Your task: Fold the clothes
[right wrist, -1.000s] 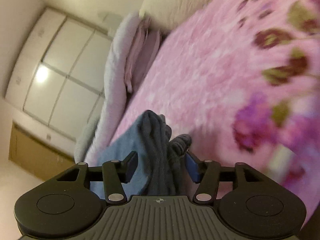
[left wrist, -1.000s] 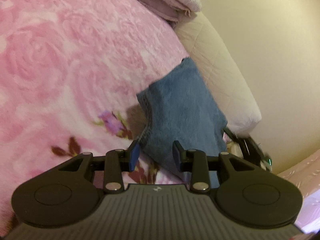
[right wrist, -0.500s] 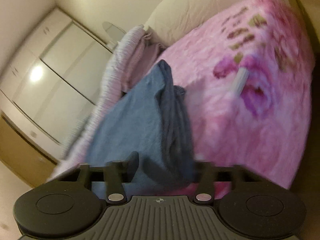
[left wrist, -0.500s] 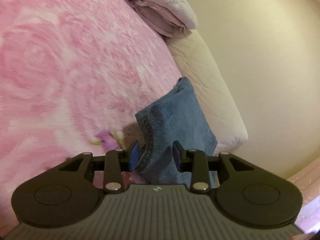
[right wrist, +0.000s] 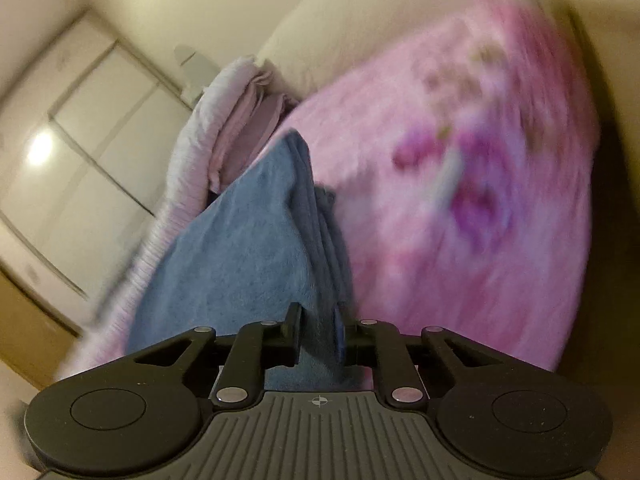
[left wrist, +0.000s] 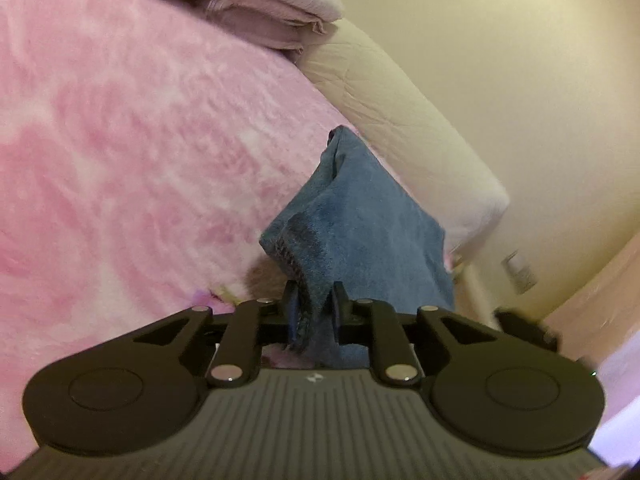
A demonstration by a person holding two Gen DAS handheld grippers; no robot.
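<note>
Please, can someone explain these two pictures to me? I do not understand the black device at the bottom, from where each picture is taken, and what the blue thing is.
No robot here: a person holds one two-finger tool in each hand. Each tool carries a camera that looks forward along its fingers, so the black shape at the bottom is the tool itself. One picture comes from the left tool, the other from the right tool. Below them lies a pink flowered blanket on a bed, with folded pale bedding at its far end. The blue thing is a soft cloth. Both tools have it between their fingers, and their jaws are closing on it.

Bedroom — pink floral blanket (left wrist: 140, 140), folded bedding (left wrist: 256, 4), wardrobe doors (right wrist: 80, 128)
</note>
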